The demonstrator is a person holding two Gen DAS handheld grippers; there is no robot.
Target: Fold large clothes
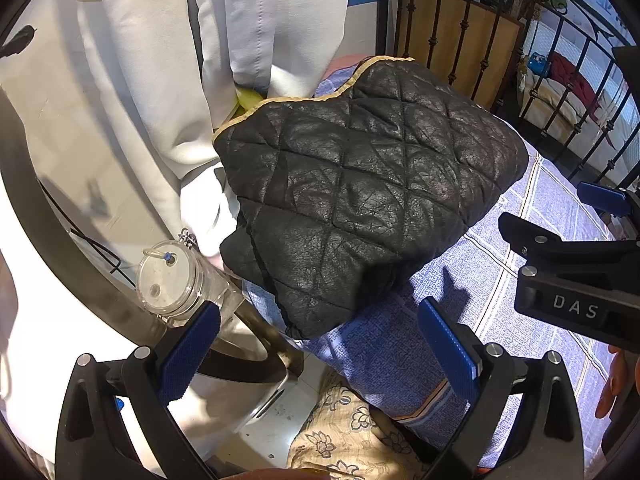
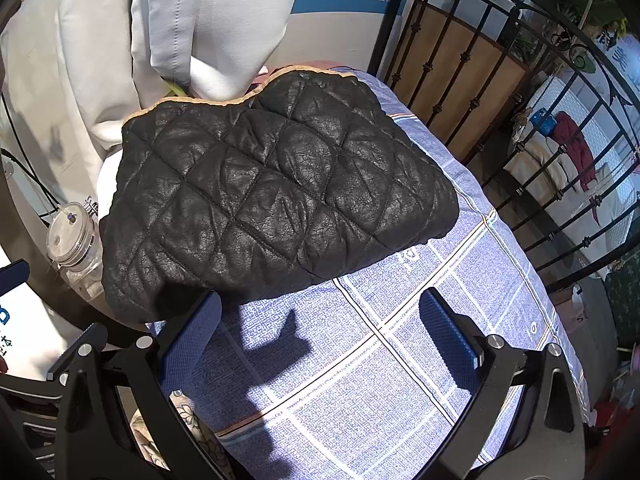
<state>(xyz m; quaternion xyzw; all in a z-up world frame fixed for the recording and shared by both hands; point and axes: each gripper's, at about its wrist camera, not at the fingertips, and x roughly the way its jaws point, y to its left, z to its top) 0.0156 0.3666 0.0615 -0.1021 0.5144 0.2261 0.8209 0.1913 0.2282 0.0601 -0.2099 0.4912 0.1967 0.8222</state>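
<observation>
Quilted black jacket [image 1: 360, 196] lies folded in a thick bundle on the blue patterned bedsheet [image 1: 520, 240], both grippers spread wide and holding nothing.

It looks padded and soft, likely bulky and springy rather than heavy, with a crinkled, slightly slick shell; the tan-trimmed edge [image 2: 208, 100] at the far side or the near lower corner seems the surest place to pinch. The left gripper [image 1: 320, 356] hovers near that corner; the right gripper [image 2: 320, 344] hangs over bare sheet, apart from the cloth. A clear lidded jar [image 1: 172, 280] stands just beside the bundle's left edge. White garments [image 1: 140, 100] hang behind, and a black iron bed frame [image 2: 520, 120] borders the right.
</observation>
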